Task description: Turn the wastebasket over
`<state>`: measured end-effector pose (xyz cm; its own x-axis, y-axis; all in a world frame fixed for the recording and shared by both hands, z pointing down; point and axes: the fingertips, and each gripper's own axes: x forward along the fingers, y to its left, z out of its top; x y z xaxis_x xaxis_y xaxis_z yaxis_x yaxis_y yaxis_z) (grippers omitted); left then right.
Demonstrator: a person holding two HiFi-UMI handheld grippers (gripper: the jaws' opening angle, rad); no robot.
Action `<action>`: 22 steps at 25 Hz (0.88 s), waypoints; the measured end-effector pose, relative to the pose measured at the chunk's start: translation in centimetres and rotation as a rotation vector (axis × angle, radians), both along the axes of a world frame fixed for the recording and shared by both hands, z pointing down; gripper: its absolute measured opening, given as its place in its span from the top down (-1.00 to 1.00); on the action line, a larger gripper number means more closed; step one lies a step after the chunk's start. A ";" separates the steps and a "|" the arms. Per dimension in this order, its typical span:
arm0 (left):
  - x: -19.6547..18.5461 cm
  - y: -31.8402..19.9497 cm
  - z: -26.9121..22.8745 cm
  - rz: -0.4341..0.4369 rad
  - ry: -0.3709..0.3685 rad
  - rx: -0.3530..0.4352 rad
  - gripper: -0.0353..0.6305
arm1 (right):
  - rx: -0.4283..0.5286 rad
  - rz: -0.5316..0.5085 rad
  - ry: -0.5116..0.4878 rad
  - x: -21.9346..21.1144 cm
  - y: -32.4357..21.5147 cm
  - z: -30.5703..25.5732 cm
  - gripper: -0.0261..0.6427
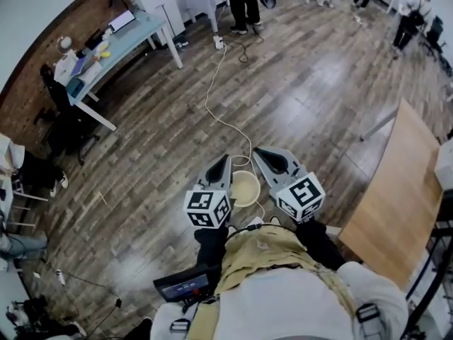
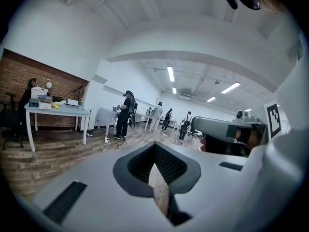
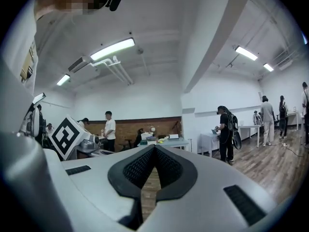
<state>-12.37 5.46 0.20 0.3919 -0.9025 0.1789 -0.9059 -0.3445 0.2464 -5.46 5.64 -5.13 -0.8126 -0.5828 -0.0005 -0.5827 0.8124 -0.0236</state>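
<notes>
The left gripper point(image 1: 222, 160) and right gripper point(image 1: 260, 152) both had their jaws clenched on nothing. The wastebasket point(image 1: 245, 188) stood on the floor point(image 1: 304, 83) well below, between them. Lowering with jaws opened, then gripping opposite rims, seemed best.

Grey two-jaw left gripper point(image 2: 155, 146), closed and empty, points over brown wooden plank floor point(image 2: 48, 153) toward a pale blue-topped table point(image 2: 58, 111) against a red brick wall point(image 2: 19, 79).
</notes>
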 end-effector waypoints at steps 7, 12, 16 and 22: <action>0.0 -1.9 -3.3 0.013 -0.031 0.057 0.89 | 0.059 0.007 -0.039 -0.8 -1.8 -3.7 0.86; -0.3 -3.2 -3.9 0.007 -0.048 0.071 0.89 | 0.077 0.001 -0.050 -0.9 -3.2 -4.5 0.86; -0.7 -4.2 -4.9 0.000 -0.060 0.086 0.89 | 0.107 0.009 -0.055 -0.9 -4.1 -5.7 0.86; -0.5 -4.3 -5.8 0.004 -0.077 0.099 0.89 | 0.114 0.026 -0.067 -0.5 -4.3 -6.5 0.86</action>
